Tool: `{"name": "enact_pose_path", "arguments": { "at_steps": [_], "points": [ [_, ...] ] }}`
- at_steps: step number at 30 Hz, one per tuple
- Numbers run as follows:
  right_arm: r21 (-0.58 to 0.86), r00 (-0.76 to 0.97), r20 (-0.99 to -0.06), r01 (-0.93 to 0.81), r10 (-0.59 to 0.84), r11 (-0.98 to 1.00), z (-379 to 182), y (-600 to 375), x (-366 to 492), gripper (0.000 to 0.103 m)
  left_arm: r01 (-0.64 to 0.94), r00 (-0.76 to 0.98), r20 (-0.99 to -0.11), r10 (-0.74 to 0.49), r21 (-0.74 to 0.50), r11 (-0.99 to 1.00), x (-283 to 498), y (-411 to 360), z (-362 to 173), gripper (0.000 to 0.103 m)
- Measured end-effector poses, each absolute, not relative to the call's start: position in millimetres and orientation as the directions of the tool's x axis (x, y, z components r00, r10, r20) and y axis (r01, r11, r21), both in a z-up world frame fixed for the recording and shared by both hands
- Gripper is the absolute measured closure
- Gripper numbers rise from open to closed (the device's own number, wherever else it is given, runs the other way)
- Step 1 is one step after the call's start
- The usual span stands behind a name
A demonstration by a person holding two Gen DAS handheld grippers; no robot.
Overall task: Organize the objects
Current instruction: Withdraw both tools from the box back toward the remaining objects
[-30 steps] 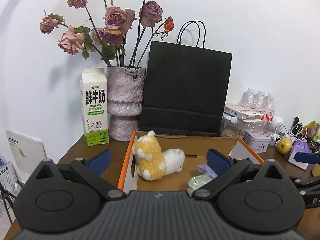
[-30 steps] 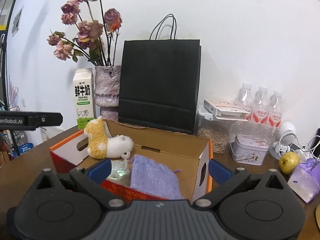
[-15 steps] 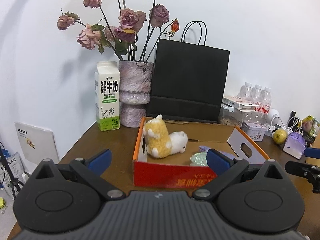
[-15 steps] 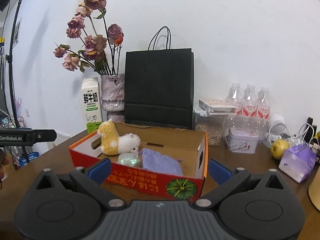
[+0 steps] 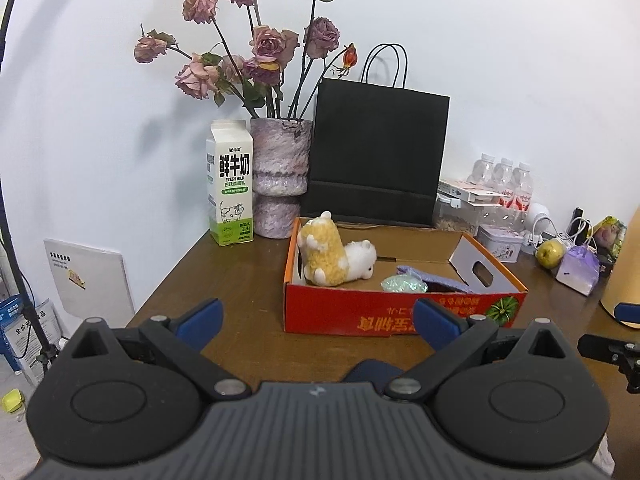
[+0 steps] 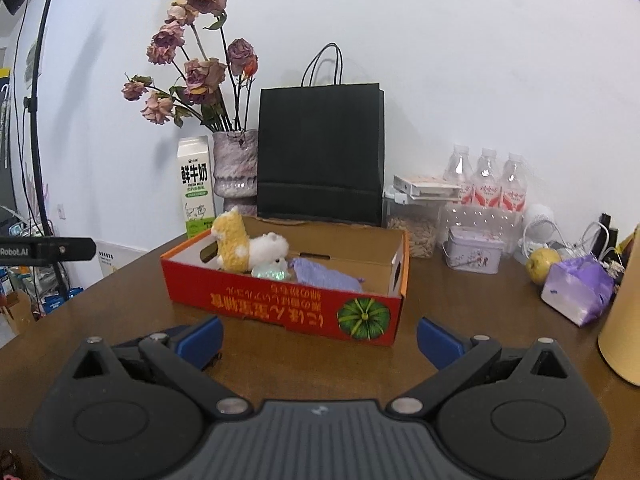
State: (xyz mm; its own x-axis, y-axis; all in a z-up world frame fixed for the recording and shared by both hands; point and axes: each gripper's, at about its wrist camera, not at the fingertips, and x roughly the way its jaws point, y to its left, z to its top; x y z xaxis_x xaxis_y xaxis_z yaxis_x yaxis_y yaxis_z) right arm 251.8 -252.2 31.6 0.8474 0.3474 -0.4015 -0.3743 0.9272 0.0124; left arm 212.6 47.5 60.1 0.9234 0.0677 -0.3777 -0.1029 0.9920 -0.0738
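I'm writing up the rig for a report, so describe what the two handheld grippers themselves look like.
Both look alike: the left gripper and right gripper have matte black bodies with a ribbed centre plate, two round black discs, silver pivot screws, angled black linkage arms and blue fingertip pads. White "Robot.AI" lettering marks the left gripper's side in the right wrist view. No cables or sleeves show.

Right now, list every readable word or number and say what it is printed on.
"鲜牛奶" and "FRESH MILK": milk carton.
"Robot.AI": left gripper, seen in the right wrist view.
Red box: yellow upside-down characters, not legible.
Water bottles: red labels too small to read.
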Motion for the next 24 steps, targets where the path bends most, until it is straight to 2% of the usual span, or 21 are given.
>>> {"name": "enact_pose_path", "arguments": {
  "at_steps": [24],
  "points": [
    [0.039,0.81,-0.452,-0.4,0.373,0.916,4,-275,173,0.0,-0.113,0.895,-0.44,0.072,-0.068,0.991,142,32,39,0.0]
  ]
}}
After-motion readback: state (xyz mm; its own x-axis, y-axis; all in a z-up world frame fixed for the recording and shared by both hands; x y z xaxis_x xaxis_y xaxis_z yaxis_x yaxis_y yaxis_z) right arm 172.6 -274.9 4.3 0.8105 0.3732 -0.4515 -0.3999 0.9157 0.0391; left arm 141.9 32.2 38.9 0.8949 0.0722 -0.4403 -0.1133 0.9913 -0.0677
